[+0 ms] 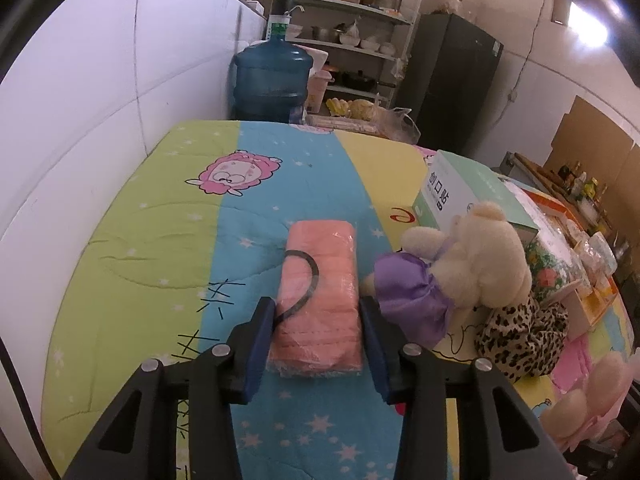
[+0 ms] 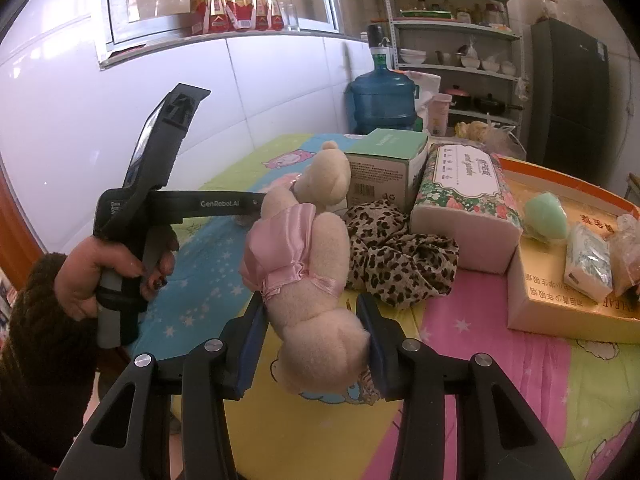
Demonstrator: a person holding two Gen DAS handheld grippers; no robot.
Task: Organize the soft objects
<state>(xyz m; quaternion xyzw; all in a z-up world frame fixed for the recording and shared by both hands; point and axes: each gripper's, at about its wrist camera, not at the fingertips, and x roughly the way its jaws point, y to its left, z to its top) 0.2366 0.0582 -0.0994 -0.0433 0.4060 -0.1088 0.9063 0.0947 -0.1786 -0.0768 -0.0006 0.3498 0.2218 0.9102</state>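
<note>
left wrist view: the left gripper (image 1: 318, 320) is clamped across the near part of a plastic-wrapped pink towel (image 1: 320, 292) lying on the cartoon quilt (image 1: 160, 240). a teddy bear (image 1: 468, 264) in a satin dress lies just to the right, beside a leopard-print cloth (image 1: 520, 332) and a mint-green box (image 1: 476, 196). risk: the wrapper looks slick and the hold sits at one end, so the towel may slip or droop if lifted; the right finger is close to the dress and could snag it.

right wrist view: the right gripper (image 2: 310, 332) is clamped on the teddy bear's (image 2: 316, 280) lower body, and the bear leans away, so it may twist in the hold.

differences between views: only the right view shows the person's hand (image 2: 116, 268) on the left gripper's handle, the tissue pack (image 2: 464, 200) and the orange-rimmed box (image 2: 560, 312) with small items; only the left view shows the towel.
</note>
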